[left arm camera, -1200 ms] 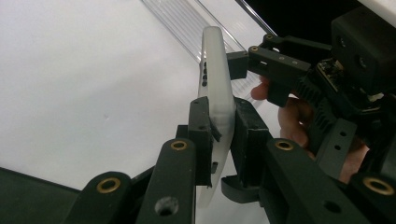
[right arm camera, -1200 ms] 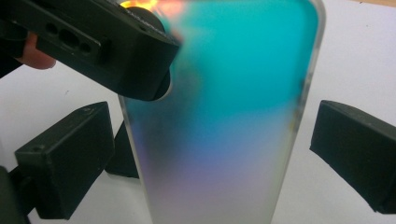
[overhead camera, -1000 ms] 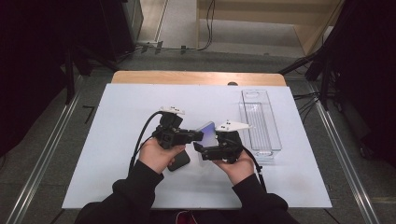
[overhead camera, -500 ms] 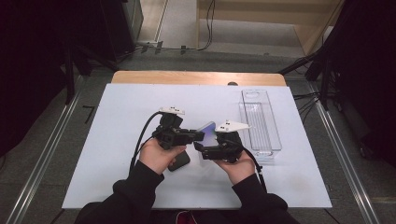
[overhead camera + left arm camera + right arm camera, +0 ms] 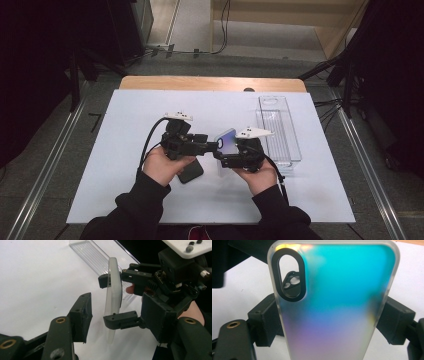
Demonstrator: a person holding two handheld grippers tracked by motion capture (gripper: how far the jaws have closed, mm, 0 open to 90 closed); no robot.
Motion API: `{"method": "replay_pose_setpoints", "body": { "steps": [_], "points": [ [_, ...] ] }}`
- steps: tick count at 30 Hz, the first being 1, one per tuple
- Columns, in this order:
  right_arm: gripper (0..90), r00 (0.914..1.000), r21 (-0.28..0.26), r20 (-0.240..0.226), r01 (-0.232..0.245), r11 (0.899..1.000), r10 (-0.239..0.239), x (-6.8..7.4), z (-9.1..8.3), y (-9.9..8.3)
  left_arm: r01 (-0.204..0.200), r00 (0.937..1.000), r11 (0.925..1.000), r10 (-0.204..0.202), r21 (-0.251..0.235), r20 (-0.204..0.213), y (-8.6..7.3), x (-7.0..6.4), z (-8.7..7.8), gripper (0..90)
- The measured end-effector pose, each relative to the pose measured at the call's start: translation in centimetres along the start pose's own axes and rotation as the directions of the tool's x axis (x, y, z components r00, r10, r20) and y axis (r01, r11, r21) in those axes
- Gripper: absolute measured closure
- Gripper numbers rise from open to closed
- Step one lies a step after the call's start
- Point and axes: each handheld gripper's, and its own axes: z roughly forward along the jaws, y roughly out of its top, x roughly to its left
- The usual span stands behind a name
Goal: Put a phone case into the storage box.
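Note:
A frosted phone case (image 5: pixel 227 140) with a blue-to-purple sheen is held up off the white table, and my right gripper (image 5: pixel 223 159) is shut on its two long edges. In the right gripper view the case (image 5: pixel 337 302) stands upright between the jaws of that gripper (image 5: pixel 332 325), with its oval camera cutout at the top left. My left gripper (image 5: pixel 213 146) points at the case from the left. In the left gripper view the case (image 5: pixel 113 297) is seen edge-on, and the left gripper (image 5: pixel 122 315) stands open with its jaws on either side of the case's lower end.
A dark phone (image 5: pixel 191 171) lies flat on the table (image 5: pixel 125 115) just under the left hand. A long clear plastic tray (image 5: pixel 280 132) stands to the right of the right gripper, also seen in the left gripper view as the ribbed tray (image 5: pixel 90 255).

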Motion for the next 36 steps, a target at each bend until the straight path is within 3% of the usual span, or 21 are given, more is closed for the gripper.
{"method": "replay_pose_setpoints", "body": {
  "steps": [4, 7, 13, 16, 21, 25, 29, 36],
  "points": [
    [14.8, 1.0, -0.004, -0.006, -0.007, 1.0, 0.007, -0.3, -0.3, 0.1, -0.027, 0.9996, 0.9994, 0.027, 0.021, 0.013, -0.2, 0.2, 0.0, 34.5],
    [14.8, 0.9997, -0.002, -0.024, 0.002, 1.0, -0.002, -0.6, -0.4, 0.2, -0.073, 0.9971, 0.997, 0.072, 0.026, 0.022, -0.5, 0.4, -0.1, 33.0],
    [14.8, 0.9979, 0.002, -0.061, 0.021, 1.0, -0.021, -1.0, -0.8, 0.3, -0.1, 0.993, 0.9947, 0.098, 0.027, 0.066, -0.9, 1.4, -0.4, 31.0],
    [14.8, 0.9957, 0.006, -0.08, 0.047, 0.999, -0.047, -1.2, -0.8, 0.3, -0.151, 0.9821, 0.9875, 0.145, 0.044, 0.12, -1.2, 1.8, -0.4, 30.9],
    [14.7, 0.9898, 0.016, -0.131, 0.06, 0.998, -0.057, -1.7, -1.0, 0.3, -0.227, 0.9706, 0.9713, 0.219, 0.072, 0.1, -1.8, 2.2, -0.3, 30.9],
    [14.7, 0.9828, 0.017, -0.17, 0.076, 0.997, -0.072, -1.8, -1.4, 0.4, -0.243, 0.967, 0.9663, 0.235, 0.084, 0.098, -2.5, 2.7, -0.3, 31.0],
    [14.7, 0.9805, 0.028, -0.184, 0.075, 0.997, -0.069, -2.1, -1.8, 0.6, -0.227, 0.9711, 0.9686, 0.217, 0.101, 0.098, -3.1, 3.1, -0.3, 30.9],
    [14.7, 0.9723, 0.027, -0.225, 0.072, 0.997, -0.065, -2.6, -2.4, 0.9, -0.239, 0.9674, 0.9653, 0.227, 0.106, 0.113, -4.2, 3.6, -0.8, 27.0]
  ]
}}
